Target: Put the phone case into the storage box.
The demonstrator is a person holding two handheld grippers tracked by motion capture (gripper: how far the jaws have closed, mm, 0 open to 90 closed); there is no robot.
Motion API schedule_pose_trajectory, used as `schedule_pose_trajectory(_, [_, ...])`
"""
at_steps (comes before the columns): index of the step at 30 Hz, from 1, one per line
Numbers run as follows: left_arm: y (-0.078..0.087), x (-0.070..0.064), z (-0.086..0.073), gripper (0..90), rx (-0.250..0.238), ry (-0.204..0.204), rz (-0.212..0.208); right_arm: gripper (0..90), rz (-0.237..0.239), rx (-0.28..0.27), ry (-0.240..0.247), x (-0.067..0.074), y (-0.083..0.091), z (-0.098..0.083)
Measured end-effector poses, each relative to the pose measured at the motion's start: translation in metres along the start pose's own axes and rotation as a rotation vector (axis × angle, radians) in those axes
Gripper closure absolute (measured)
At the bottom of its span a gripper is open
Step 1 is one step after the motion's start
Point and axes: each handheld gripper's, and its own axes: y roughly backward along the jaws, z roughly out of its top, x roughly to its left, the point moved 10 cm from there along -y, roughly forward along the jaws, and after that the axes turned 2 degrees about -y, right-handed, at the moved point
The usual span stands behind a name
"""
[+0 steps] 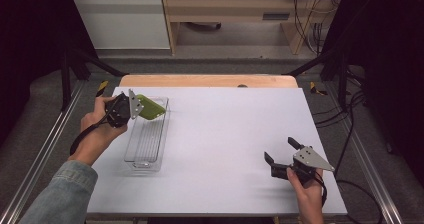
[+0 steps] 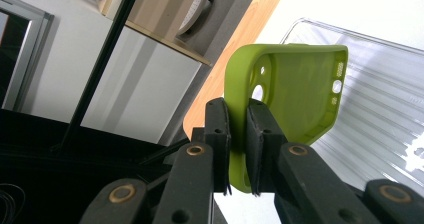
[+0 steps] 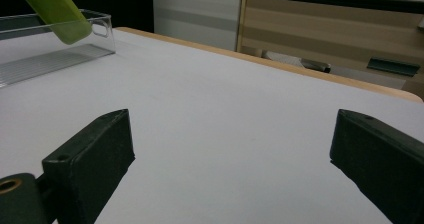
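A lime-green phone case [image 1: 150, 107] hangs over the far end of a clear plastic bin [image 1: 142, 159] at the table's left. My left gripper [image 1: 134, 105] is shut on it. In the left gripper view the two black pads pinch one edge of the green phone case [image 2: 295, 86], its hollow inside turned toward the camera, above the ribbed clear bin [image 2: 380, 134]. My right gripper [image 1: 282, 150] rests low near the front right of the table, open, with bare table between its jaws. From the right gripper view the green case [image 3: 55, 9] hangs tilted over the bin [image 3: 60, 54].
A white sheet covers the table [image 1: 225, 134], with a wooden strip [image 1: 207, 80] along the far edge. Metal rails [image 1: 45, 149] run down both sides. Behind stand a wooden shelf unit [image 1: 225, 14] and loose cables [image 1: 305, 14].
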Motion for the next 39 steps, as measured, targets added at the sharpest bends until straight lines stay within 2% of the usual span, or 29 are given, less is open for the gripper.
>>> schedule_pose_trajectory(17, [-0.001,-0.005,0.006,81.0,0.006,-0.041,-0.008,4.4,-0.007,-0.018,0.007,0.000,0.002,0.001])
schedule_pose_trajectory(23, [-0.001,-0.002,0.006,80.9,0.011,-0.032,-0.009,4.2,0.006,-0.038,0.017,0.004,0.005,0.003])
schedule_pose_trajectory(28, [-0.001,0.001,0.008,80.9,0.008,-0.020,-0.010,4.1,0.020,-0.052,0.000,0.005,0.010,0.001])
schedule_pose_trajectory(34, [-0.005,0.004,0.009,80.9,0.011,-0.020,-0.019,4.2,0.040,-0.042,-0.016,0.008,0.011,-0.005])
schedule_pose_trajectory(37, [-0.006,0.005,0.010,80.9,0.013,-0.024,-0.022,4.1,0.023,-0.042,0.001,0.010,0.011,-0.006])
schedule_pose_trajectory(39, [-0.006,0.005,0.010,80.9,0.017,-0.034,-0.025,4.1,0.029,-0.049,0.004,0.013,0.011,-0.005])
